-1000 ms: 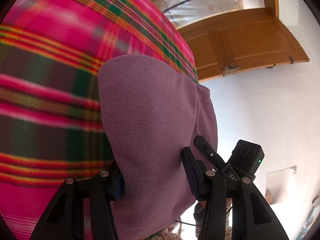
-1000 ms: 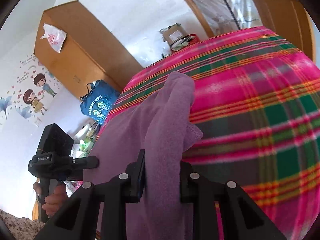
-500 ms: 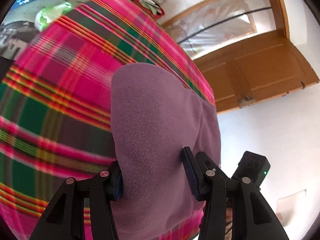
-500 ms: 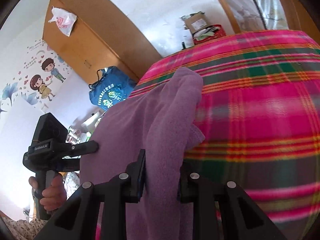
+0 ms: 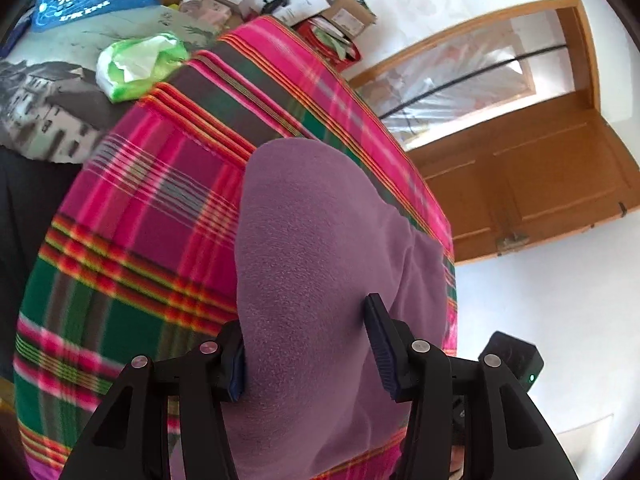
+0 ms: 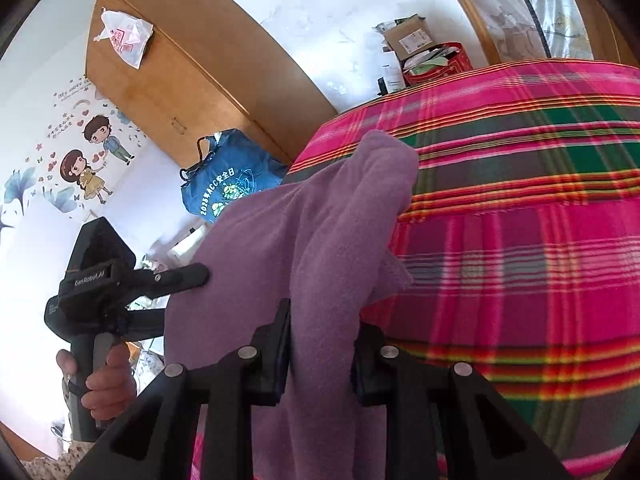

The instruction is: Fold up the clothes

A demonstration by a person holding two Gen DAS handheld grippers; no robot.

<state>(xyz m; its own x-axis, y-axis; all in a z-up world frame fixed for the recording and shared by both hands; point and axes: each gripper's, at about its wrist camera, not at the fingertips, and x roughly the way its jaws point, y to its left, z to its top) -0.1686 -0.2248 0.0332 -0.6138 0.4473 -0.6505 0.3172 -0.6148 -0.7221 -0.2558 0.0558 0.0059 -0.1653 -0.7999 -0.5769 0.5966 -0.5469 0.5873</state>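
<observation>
A purple fleece garment (image 5: 320, 264) hangs between both grippers above a bed covered in a pink, green and red plaid blanket (image 5: 132, 248). My left gripper (image 5: 308, 356) is shut on a thick fold of the fleece. My right gripper (image 6: 320, 344) is shut on a bunched edge of the same garment (image 6: 320, 240), which drapes over the plaid blanket (image 6: 520, 260). In the right wrist view the left gripper (image 6: 192, 276) presses into the fleece from the left, held by a hand (image 6: 104, 384). The far end of the cloth lies on the blanket.
A wooden door (image 5: 540, 176) stands beyond the bed. A wooden wardrobe (image 6: 192, 80), a blue bag (image 6: 228, 184), cardboard boxes (image 6: 416, 44) and a green plastic bag (image 5: 136, 60) crowd the bed's far side. White wall fills the right of the left wrist view.
Both grippers have risen and pulled back with the fleece, so more of the bed, bags and boxes shows. Their hold on the cloth is unchanged.
</observation>
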